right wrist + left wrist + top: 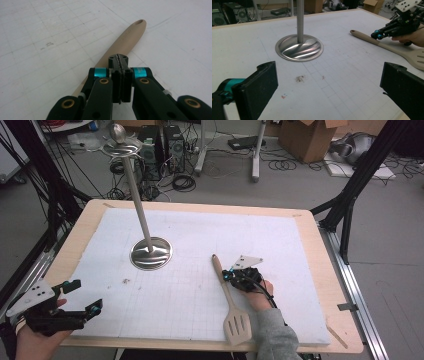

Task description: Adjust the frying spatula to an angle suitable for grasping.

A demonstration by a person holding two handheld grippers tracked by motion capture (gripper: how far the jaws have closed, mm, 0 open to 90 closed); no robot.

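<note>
1 beige slotted spatula with a long handle (231, 304) lies flat on the white gridded mat (200, 285), near its front right, blade toward us. We see the right gripper (231, 276) at the handle, jaws pressed together, nothing between them: closed like this it could only push the spatula askew. Left gripper (82, 296) hangs spread wide at the front left. Polished steel stand on a round base (151, 252) could be knocked.

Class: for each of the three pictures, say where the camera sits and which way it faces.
High view: above the near edge, facing forward and down on the table; both hands show.
Left gripper view: on the left gripper, facing the metal stand.
Right gripper view: on the right gripper, along the spatula.
All three share the spatula.
</note>
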